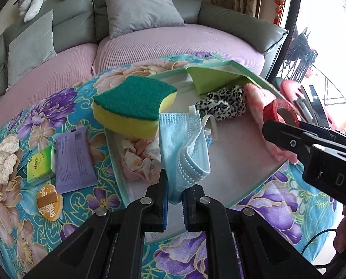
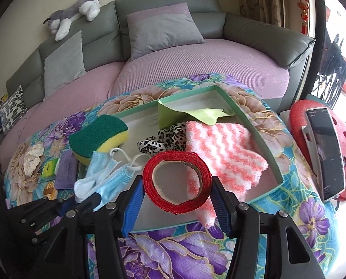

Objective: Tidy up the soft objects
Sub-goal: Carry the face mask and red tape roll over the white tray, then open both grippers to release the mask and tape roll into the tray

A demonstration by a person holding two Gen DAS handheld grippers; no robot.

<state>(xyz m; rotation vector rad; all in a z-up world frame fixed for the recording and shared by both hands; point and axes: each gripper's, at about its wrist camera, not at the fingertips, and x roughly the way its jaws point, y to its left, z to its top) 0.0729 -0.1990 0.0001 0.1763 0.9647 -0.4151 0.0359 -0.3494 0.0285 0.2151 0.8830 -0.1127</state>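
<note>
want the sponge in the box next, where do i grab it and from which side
Take the sponge across its yellow foam body, pads on the two long sides where the waist narrows. Come from above and the near side: it lies tilted on the box rim with the green scouring face up, and the face mask hangs close on its right.

My left wrist view looks steeply down along its claw [image 1: 174,200], close over the tray [image 1: 117,162], facing the sofa [image 1: 219,16]. My right wrist view sits just right of it, similarly tilted. Both share tray [image 2: 256,125], sofa [image 2: 266,37], and each other's claw.
</note>
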